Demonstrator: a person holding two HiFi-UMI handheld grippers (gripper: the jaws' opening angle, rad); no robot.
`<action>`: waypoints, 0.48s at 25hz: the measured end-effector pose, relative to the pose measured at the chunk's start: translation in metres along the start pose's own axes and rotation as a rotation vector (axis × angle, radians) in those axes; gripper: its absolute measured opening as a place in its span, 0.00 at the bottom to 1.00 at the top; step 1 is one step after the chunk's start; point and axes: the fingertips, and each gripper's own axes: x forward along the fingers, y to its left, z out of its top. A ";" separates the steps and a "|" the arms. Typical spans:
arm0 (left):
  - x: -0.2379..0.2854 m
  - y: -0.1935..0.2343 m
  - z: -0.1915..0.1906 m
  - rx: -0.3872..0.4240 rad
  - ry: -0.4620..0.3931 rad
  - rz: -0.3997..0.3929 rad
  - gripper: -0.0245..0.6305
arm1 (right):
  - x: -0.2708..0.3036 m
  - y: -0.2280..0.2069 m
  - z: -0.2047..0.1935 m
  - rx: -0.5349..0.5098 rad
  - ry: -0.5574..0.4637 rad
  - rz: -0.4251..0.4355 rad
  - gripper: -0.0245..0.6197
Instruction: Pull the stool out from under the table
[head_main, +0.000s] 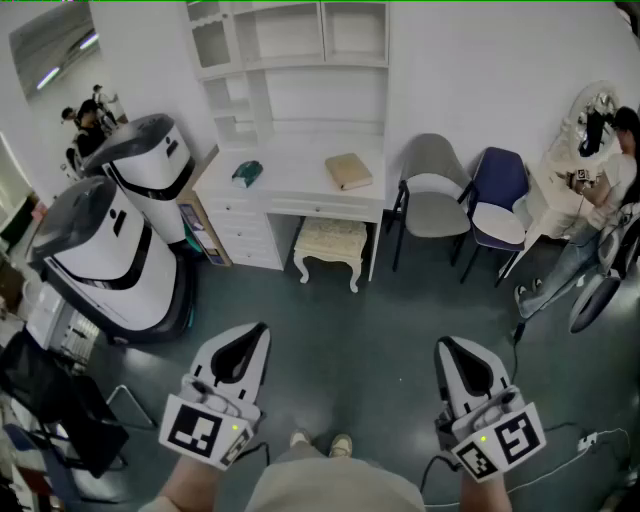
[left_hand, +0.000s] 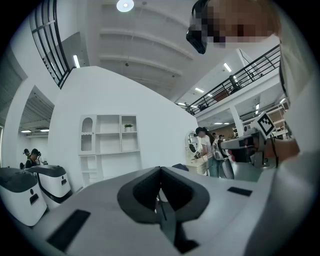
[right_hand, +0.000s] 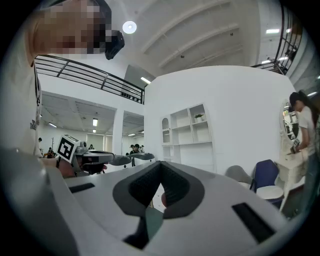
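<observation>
Standing well back: white machines (head_main: 110, 250) crowding left; left tool (head_main: 250, 345) clenched, empty; stool (head_main: 330, 243) tucked under the table (head_main: 300, 175), between drawers and leg; right tool (head_main: 455, 360) clenched, empty; chairs (head_main: 437, 195) right; open floor (head_main: 350, 330) suits a straight approach, seat-edge grip, square pull back.

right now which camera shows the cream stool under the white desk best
The head view: the cream cushioned stool sits in full sight, tucked partly under the white desk. The left gripper view and right gripper view aim higher. They show the white shelves above the desk, but the stool cannot be made out in either.
</observation>
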 end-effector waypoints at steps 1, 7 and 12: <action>0.001 0.001 -0.001 0.004 -0.002 0.005 0.07 | 0.000 -0.002 -0.001 0.004 -0.001 -0.002 0.07; 0.007 0.004 -0.003 0.028 0.003 0.019 0.07 | 0.002 -0.013 -0.002 0.025 -0.005 -0.018 0.07; 0.008 0.005 -0.006 0.022 0.011 0.024 0.07 | 0.001 -0.017 -0.003 0.029 -0.007 -0.026 0.07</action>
